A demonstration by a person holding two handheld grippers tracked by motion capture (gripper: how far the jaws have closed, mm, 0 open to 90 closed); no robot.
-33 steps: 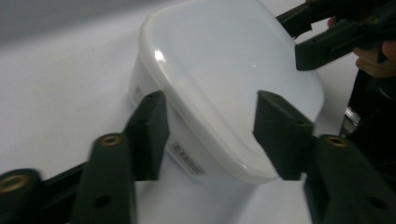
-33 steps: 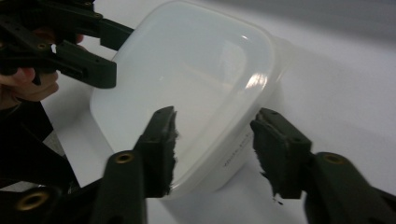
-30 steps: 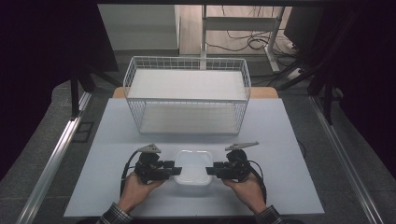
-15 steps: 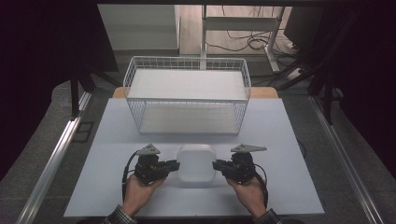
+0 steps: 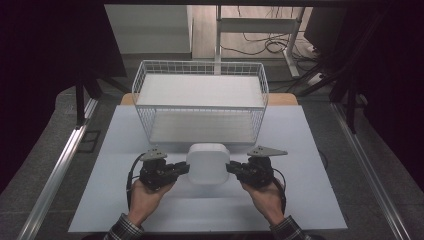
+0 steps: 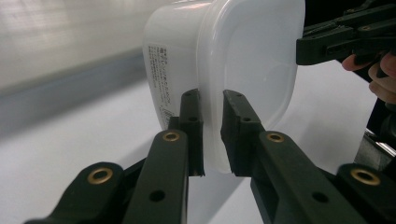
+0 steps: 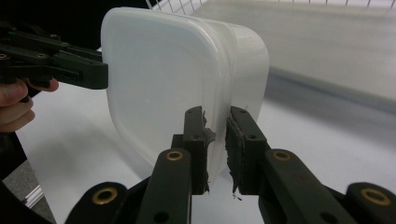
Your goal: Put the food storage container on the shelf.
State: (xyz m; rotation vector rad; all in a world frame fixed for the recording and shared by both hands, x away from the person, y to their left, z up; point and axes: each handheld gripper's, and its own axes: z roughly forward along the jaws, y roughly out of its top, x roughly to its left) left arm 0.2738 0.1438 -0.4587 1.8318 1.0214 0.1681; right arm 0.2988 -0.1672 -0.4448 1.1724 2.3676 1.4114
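A translucent white plastic container (image 5: 208,163) with a lid hangs above the table between my two grippers, tipped on edge so its broad face looks up at the high camera. My left gripper (image 5: 184,168) is shut on its left rim, and in the left gripper view the jaws pinch the container (image 6: 224,70) at the lid edge, left gripper (image 6: 212,133). My right gripper (image 5: 231,168) is shut on the opposite rim. In the right gripper view the container (image 7: 173,79) stands tall before the right gripper (image 7: 215,149), whose pads are frayed.
A white wire basket (image 5: 200,102) stands at the back of the pale table (image 5: 310,150), just beyond the container. Metal rails run along both table sides. Cables lie on the floor behind.
The container has risen off the table and turned from lying flat to standing on edge, while both grippers moved forward toward the basket, still holding its rims.
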